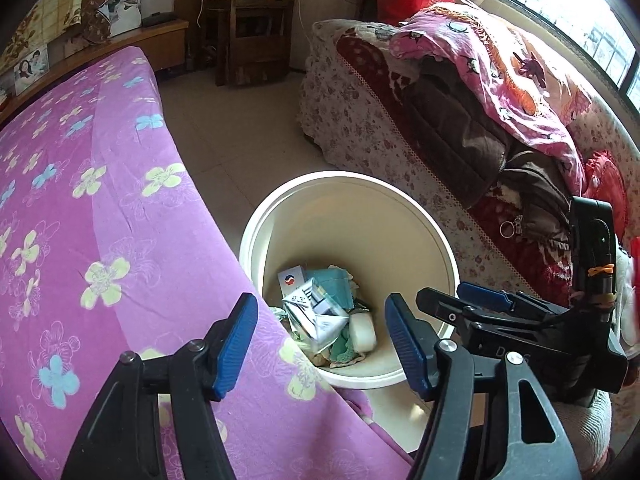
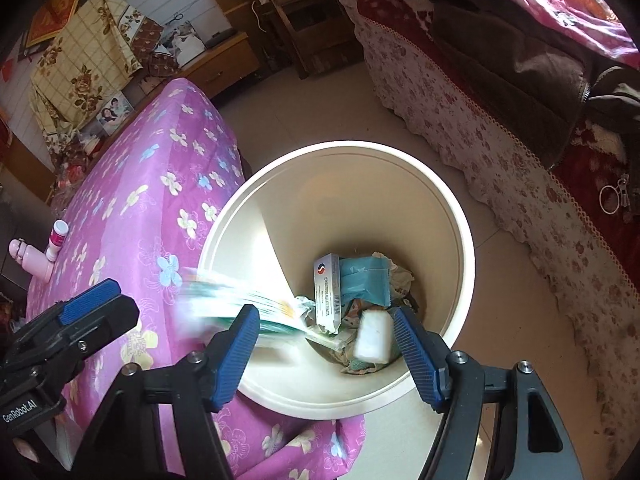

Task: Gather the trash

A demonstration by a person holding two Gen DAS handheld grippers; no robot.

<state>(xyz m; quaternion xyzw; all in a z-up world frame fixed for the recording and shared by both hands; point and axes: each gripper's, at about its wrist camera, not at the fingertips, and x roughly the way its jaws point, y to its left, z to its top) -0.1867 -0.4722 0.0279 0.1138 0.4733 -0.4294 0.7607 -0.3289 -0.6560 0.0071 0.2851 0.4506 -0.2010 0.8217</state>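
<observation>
A cream round bin (image 1: pixel 352 194) stands on the floor between the purple bed and a sofa; it also shows in the right wrist view (image 2: pixel 340 160). Inside lie a white medicine box (image 2: pixel 327 288), a teal packet (image 2: pixel 366 278), a white block (image 2: pixel 374 338) and crumpled wrappers (image 1: pixel 316 316). A blurred green-white wrapper (image 2: pixel 240 306) is in the air at the bin's left rim, in front of my right gripper's left finger. My right gripper (image 2: pixel 326 350) is open and empty above the bin. My left gripper (image 1: pixel 320 340) is open and empty over the bed edge and bin.
The purple flowered bedspread (image 1: pixel 100 220) fills the left. A floral sofa with clothes (image 1: pixel 460 120) is on the right. A pink bottle (image 2: pixel 30 258) and a small white bottle (image 2: pixel 56 238) lie on the bed. A wooden shelf (image 1: pixel 256 20) stands at the back.
</observation>
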